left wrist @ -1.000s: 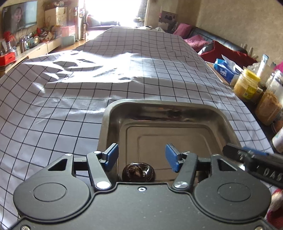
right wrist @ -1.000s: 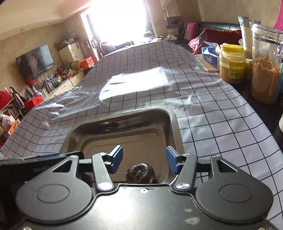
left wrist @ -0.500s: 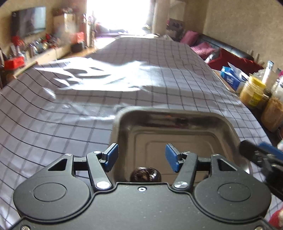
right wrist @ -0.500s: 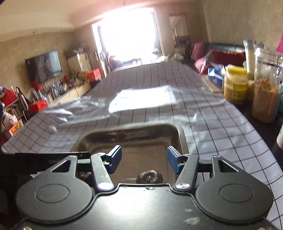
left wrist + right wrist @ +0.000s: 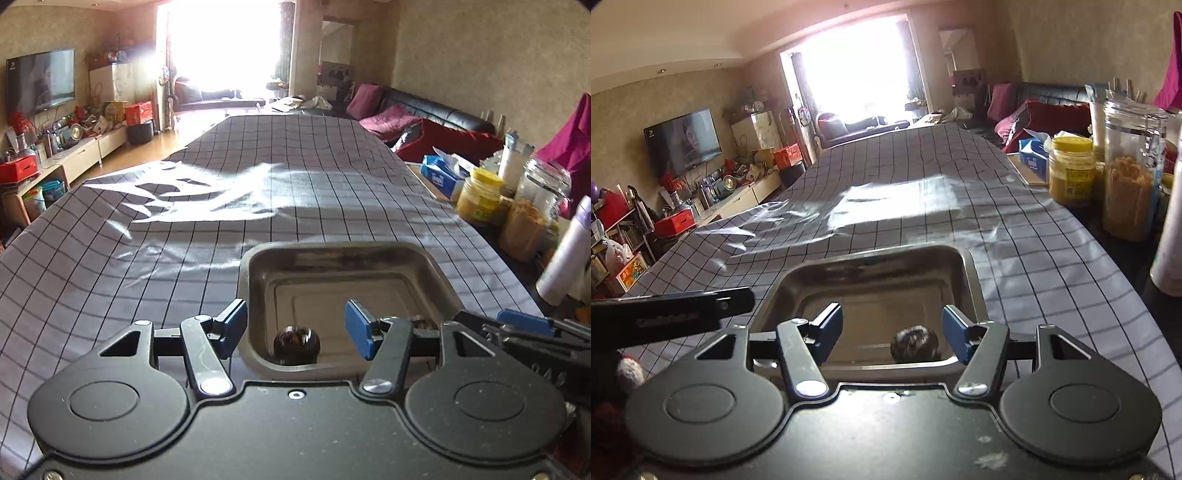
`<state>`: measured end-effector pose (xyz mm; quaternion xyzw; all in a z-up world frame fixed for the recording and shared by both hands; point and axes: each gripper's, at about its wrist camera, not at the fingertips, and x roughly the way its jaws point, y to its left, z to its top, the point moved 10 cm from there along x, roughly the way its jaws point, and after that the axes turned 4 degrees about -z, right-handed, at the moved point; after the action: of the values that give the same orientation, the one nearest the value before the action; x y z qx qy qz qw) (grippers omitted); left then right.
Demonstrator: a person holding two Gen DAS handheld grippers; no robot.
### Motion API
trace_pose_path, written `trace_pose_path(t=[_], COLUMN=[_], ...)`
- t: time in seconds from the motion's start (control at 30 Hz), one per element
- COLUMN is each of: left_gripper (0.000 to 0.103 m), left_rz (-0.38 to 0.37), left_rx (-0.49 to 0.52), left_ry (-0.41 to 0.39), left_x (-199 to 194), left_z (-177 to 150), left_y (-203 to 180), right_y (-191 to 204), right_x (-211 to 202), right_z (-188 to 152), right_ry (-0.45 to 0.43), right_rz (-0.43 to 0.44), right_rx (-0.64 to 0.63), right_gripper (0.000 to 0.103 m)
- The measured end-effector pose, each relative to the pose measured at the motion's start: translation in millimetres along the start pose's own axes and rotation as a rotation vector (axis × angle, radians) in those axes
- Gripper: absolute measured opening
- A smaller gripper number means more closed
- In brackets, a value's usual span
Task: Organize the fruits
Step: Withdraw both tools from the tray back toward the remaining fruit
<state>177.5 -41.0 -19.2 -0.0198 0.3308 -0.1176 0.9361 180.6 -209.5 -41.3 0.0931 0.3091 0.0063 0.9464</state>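
A dark round fruit (image 5: 296, 341) lies at the near edge inside a metal tray (image 5: 332, 249) on the checked tablecloth. It also shows in the right wrist view (image 5: 915, 344), inside the same tray (image 5: 886, 254). My left gripper (image 5: 295, 328) is open and empty, hovering over the tray's near left corner above the fruit. My right gripper (image 5: 892, 332) is open and empty over the tray's near edge. The right gripper's body shows at the right of the left wrist view (image 5: 524, 332); the left gripper's body shows at the left of the right wrist view (image 5: 672, 314).
Jars (image 5: 1071, 170) and a tall glass jar (image 5: 1130, 177), a blue tissue box (image 5: 1032, 157) and a white bottle (image 5: 565, 251) stand along the table's right side. The checked cloth (image 5: 258, 177) stretches far ahead. A sofa and TV stand lie beyond.
Both grippers have pulled back and risen from the tray, so the tray and the fruit sit farther off. Both stay open; the fruit stays in the tray.
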Motion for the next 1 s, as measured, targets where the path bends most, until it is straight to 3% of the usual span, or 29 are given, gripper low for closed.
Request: trace_pose_path(t=[0.27, 0.53, 1.0], left_gripper=[0.063, 0.062, 0.062], left_rz=[-0.004, -0.014, 0.000], left_rx=[0.019, 0.021, -0.006], left_ry=[0.068, 0.108, 0.183], left_x=[-28, -41, -42], left_z=[-38, -71, -103], left_y=[9, 11, 24], right_y=[-10, 0, 32], right_x=[-41, -65, -59], right_z=[-30, -65, -113], right_ry=[0.084, 0.117, 0.201], right_rz=[0.036, 0.033, 0.060], right_rx=[0.065, -0.006, -0.080], right_gripper=[0.063, 0.063, 0.061])
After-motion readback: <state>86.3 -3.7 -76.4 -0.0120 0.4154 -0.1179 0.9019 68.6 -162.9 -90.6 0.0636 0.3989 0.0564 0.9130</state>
